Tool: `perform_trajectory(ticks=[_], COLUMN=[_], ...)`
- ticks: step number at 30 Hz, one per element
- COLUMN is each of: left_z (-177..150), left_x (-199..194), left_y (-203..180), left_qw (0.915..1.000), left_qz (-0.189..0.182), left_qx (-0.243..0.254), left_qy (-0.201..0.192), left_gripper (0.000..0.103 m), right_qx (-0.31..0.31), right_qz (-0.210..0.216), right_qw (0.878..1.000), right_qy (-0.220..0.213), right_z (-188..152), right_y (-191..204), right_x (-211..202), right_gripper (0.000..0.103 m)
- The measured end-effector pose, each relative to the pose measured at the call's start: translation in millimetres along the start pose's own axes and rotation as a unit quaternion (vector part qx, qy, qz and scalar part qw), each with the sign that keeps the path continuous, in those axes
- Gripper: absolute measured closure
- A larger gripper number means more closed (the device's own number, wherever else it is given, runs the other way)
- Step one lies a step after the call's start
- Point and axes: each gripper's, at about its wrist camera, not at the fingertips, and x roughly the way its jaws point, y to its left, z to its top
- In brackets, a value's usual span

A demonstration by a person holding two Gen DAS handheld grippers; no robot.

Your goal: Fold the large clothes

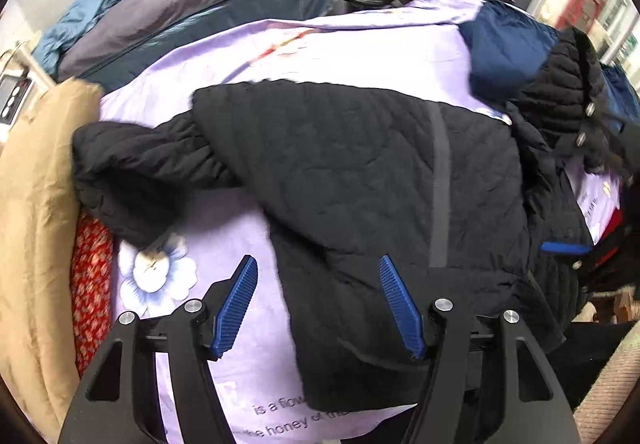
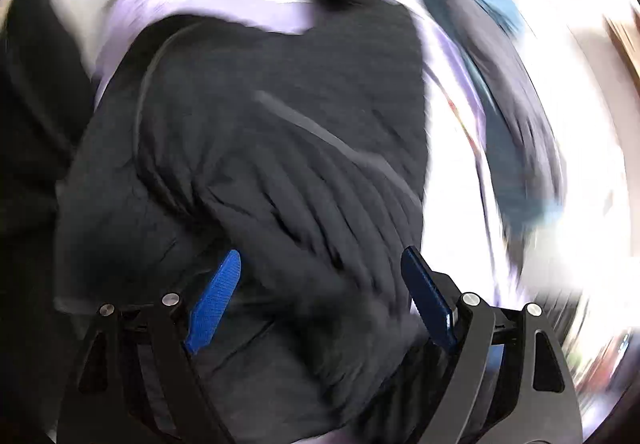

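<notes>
The black quilted jacket lies spread on the lilac flowered sheet, one sleeve flung toward the tan cloth beside it. Both hand-held grippers, left and right, hover over the jacket with jaws apart, holding nothing. It looks puffy, soft and slippery; I would pinch hem or cuff.

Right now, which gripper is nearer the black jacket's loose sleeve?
Left. The left gripper hangs open just below the sleeve. The right gripper is open over the jacket's body.
</notes>
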Motion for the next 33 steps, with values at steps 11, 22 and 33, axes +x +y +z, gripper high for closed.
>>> perform_trajectory(ticks=[11,22,33], left_z=[-25.0,28.6,50.9], left_x=[-14.7,5.6,45.6], left_y=[39.2,-3.2,-75.5], left_qw=[0.9954,0.997,0.9989], left_qz=[0.035,0.005,0.03], left_qx=[-0.089,-0.063,0.027], left_qy=[-0.008,-0.045,-0.024], left_gripper=[0.038,0.032,0.027], right_qx=[0.201,0.706,0.684], right_qz=[-0.025,-0.1,-0.143], right_qw=[0.979,0.698,0.715], right_qy=[0.009,0.066,0.005], right_z=[-21.3,-179.9,-190.3], right_y=[-148.4,-352.0,-250.5], right_x=[6.0,32.3,-40.5], right_gripper=[0.093,0.019,0.019])
